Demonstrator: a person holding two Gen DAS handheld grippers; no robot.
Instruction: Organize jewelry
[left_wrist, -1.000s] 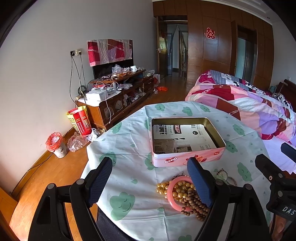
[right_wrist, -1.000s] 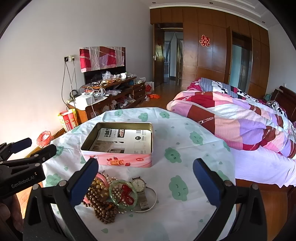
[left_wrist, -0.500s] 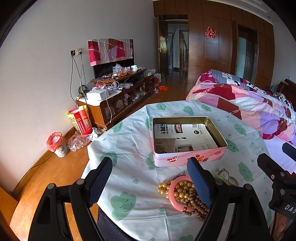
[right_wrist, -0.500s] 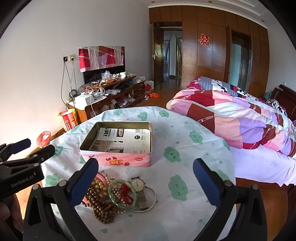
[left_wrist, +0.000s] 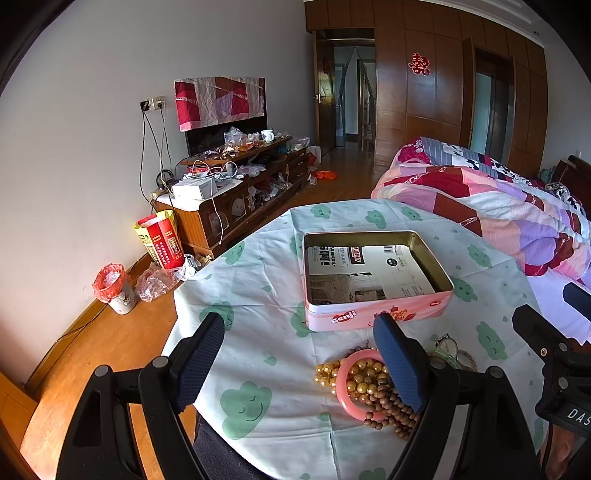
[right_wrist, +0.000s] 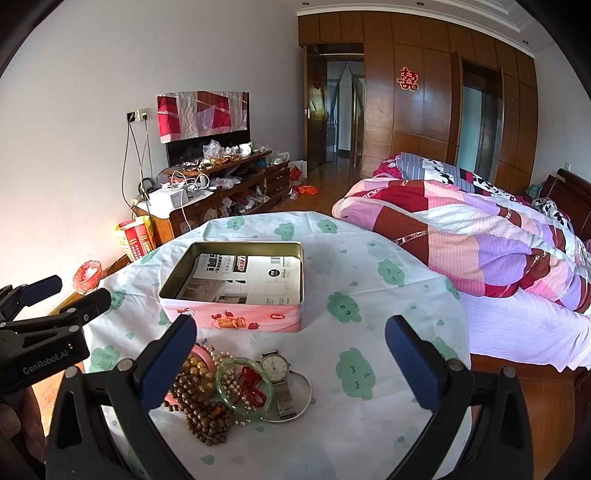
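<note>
One open tin (right_wrist: 236, 291) sits mid-table; near it lies one pile: two bangles, pink (left_wrist: 347, 391) and green (right_wrist: 245, 387), one watch (right_wrist: 276, 367), bead strings. Both grippers, left (left_wrist: 303, 363) and right (right_wrist: 290, 363), are spread wide, holding nothing.

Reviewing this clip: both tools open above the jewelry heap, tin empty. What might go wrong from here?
1. The wooden beads, gold beads and pink bangle overlap; lifting one may drag others along.
2. The heap lies near the table edge; a dragged strand might slide off.
3. The thin silver bangle lies flat, hard to pinch.
</note>
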